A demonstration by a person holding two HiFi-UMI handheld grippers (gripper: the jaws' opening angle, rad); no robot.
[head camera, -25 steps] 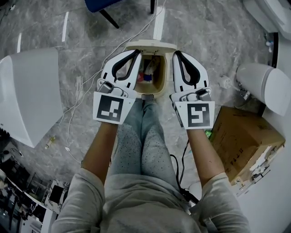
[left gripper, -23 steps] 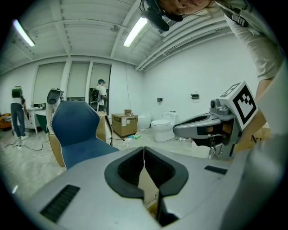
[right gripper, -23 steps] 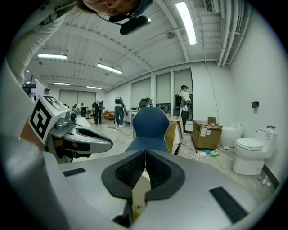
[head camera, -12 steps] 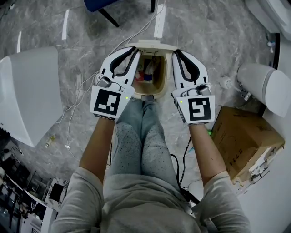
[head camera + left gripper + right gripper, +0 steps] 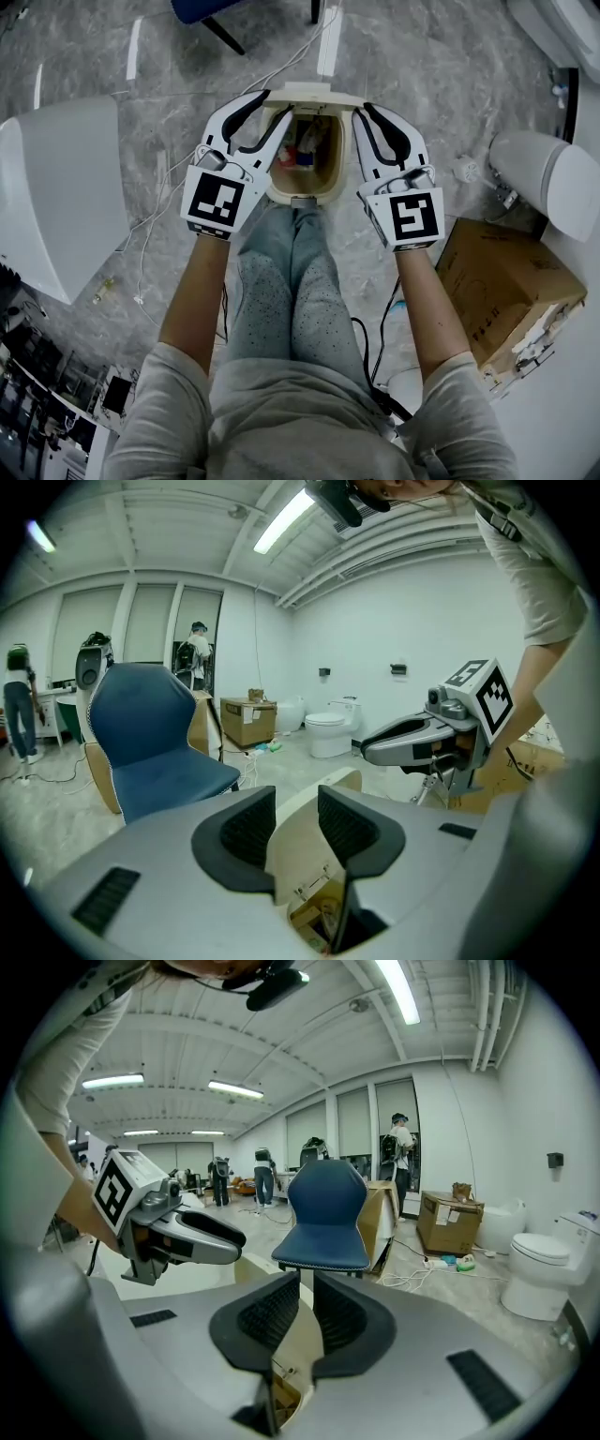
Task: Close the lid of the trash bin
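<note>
The cream trash bin stands open on the floor in front of my knees, with rubbish inside. Its lid stands upright at the far rim. My left gripper is over the bin's left rim; its jaws have just been opening and now stand apart. Through that gap in the left gripper view I see the cream lid; nothing is pinched. My right gripper is over the right rim with its fingers together, holding nothing. In the right gripper view the lid edge shows just beyond the pads.
A blue chair stands beyond the bin. White curved panels lie at the left, and a cardboard box and a white fixture at the right. Cables run across the grey floor.
Both grippers have sunk toward the bin and edged forward to its rims. The left gripper's jaws, shut before, have spread apart. The right gripper's jaws look the same.
</note>
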